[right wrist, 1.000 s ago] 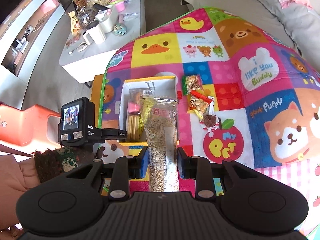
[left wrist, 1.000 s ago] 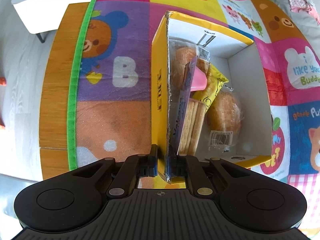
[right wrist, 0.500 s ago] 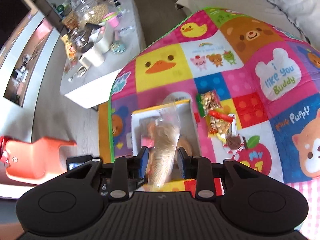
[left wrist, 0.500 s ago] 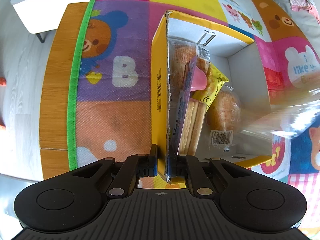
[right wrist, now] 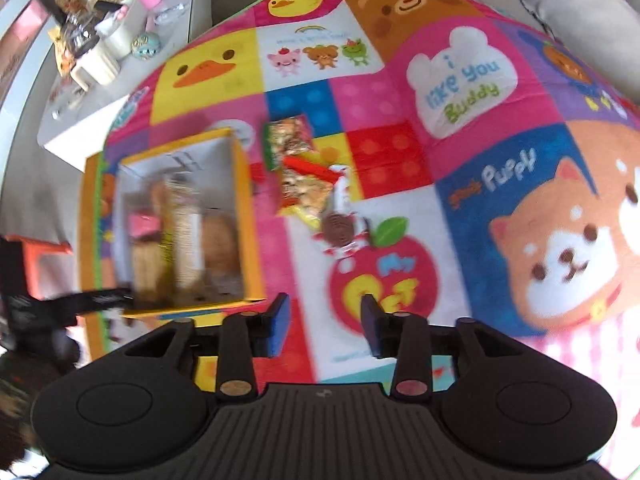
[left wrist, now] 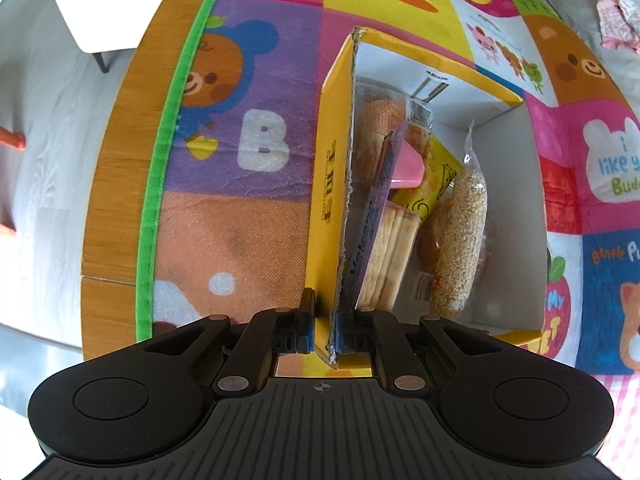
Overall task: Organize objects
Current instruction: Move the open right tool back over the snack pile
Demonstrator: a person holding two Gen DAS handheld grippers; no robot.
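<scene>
Step in hand: judging by the empty right gripper (right wrist: 325,322) and the snacks left on the mat (right wrist: 460,152), the next pick is one of the loose packets beside the box (left wrist: 332,184).
Left gripper (left wrist: 323,328): fingers closed tight on the near end of the box's left cardboard wall, one finger outside and one inside, steadying the box.
Right gripper: fingers well apart with nothing between them, hanging over the apple patch of the mat, just right of the box.
Box contents: a clear bag of grain (left wrist: 460,240) lies lengthwise on the right side, on a wrapped bun (left wrist: 430,236); crackers (left wrist: 390,260), a yellow packet (left wrist: 438,172) and a pink piece (left wrist: 408,166) stand packed toward the left wall.
Still outside: a green-edged nut packet (right wrist: 286,140), a red-and-yellow snack packet (right wrist: 306,188) and a round chocolate sweet in a striped wrapper (right wrist: 340,230), close together on the mat just right of the box.
How to do it well: probably take the sweet first, as it lies nearest; come down with one finger on each side of the wrapper, not its loose ends.
Placement: the free room looks to be along the box's right wall, beside the grain bag.
Left hand's part: keep the wall pinched so the box neither slides nor tips.
Caution: the right view is blurred, so exact packet edges are hard to tell.
</scene>
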